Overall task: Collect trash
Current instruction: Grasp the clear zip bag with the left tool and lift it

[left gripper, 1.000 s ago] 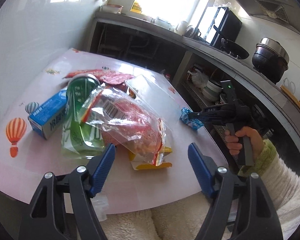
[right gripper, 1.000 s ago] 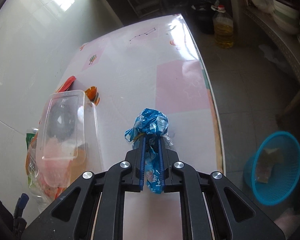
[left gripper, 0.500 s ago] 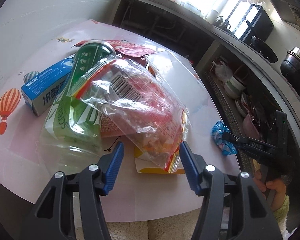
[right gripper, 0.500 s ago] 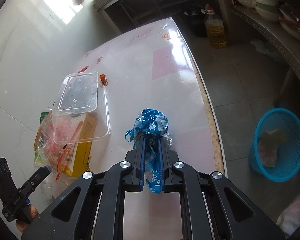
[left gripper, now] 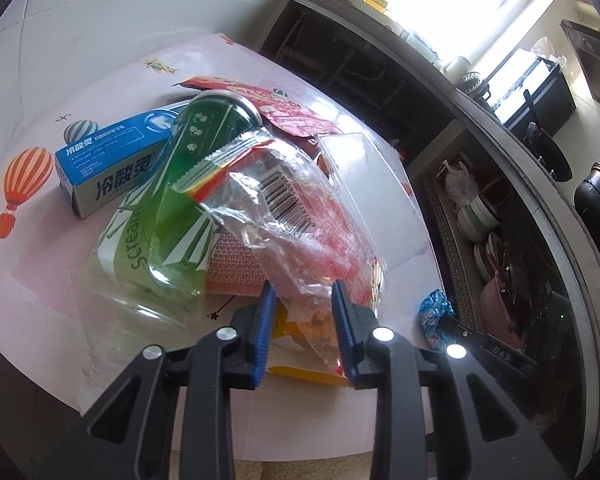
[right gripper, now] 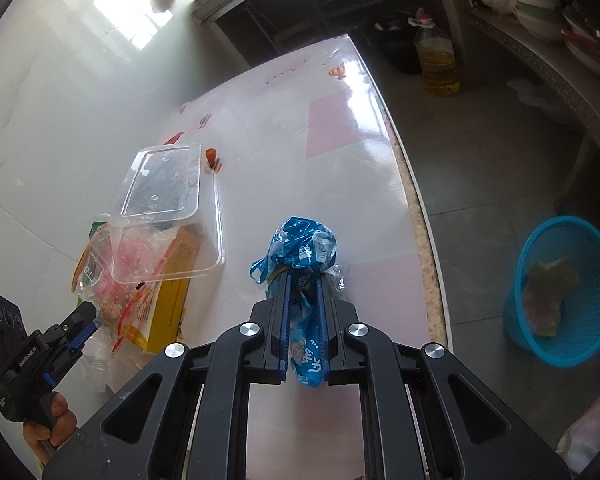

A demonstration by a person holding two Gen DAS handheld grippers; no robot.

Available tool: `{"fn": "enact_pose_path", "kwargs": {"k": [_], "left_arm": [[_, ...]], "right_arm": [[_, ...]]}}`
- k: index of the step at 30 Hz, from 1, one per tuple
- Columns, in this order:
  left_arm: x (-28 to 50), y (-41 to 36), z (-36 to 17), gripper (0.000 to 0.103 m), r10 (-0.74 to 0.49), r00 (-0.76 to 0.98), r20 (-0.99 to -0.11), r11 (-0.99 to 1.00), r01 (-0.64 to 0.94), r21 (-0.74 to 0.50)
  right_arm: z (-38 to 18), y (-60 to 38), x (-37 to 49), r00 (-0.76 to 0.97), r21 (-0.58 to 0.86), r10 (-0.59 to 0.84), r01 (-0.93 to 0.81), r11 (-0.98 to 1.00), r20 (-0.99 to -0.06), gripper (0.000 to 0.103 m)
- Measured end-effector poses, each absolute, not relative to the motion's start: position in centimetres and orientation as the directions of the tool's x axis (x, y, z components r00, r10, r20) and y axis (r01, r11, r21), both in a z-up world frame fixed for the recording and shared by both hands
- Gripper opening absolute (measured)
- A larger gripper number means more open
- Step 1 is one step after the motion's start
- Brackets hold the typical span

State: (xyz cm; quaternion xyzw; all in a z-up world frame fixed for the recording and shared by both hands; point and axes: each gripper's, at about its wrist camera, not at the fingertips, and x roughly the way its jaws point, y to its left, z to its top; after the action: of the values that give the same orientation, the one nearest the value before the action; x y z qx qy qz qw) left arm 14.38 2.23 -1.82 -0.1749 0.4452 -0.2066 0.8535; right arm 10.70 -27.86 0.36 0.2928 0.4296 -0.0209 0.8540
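Observation:
A pile of trash lies on the pink table [left gripper: 40, 248]: a clear snack bag with a barcode [left gripper: 296, 236], a green bottle [left gripper: 184, 208], a blue box [left gripper: 112, 164], a yellow carton [right gripper: 172, 292] and a clear plastic tub [right gripper: 168, 216]. My left gripper [left gripper: 302, 292] has its jaws partly closed around the near end of the clear snack bag. My right gripper [right gripper: 302, 280] is shut on a crumpled blue wrapper [right gripper: 304, 248], held above the table near its right edge. The wrapper also shows in the left wrist view [left gripper: 434, 312].
A blue basket [right gripper: 568, 292] with some trash in it stands on the floor right of the table. An oil bottle [right gripper: 436, 60] stands on the floor further back. Shelves with bowls [left gripper: 476, 216] run along the right.
My left gripper has moved forward over the pile and its jaws have narrowed around the clear snack bag. My right gripper has pulled back and up a little, still holding the blue wrapper.

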Motion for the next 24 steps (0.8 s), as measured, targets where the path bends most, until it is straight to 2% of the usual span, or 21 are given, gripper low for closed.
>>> {"fn": "enact_pose_path", "kwargs": {"k": [12,24], "left_arm": [[12.6,3.6,0.2,0.008,-0.555,0.575,-0.601,0.82,0.257,-0.511],[10.0,6.2,3.1,0.005,-0.578,0.629,-0.521,0.804,0.33,-0.494]], "right_arm": [[0.5,-28.5,10.4,0.635,0.503,0.225,0.298,0.811,-0.739,0.011],[1.9,-28.9,8.6,0.656,0.507,0.199,0.321,0.8,-0.728,0.01]]}}
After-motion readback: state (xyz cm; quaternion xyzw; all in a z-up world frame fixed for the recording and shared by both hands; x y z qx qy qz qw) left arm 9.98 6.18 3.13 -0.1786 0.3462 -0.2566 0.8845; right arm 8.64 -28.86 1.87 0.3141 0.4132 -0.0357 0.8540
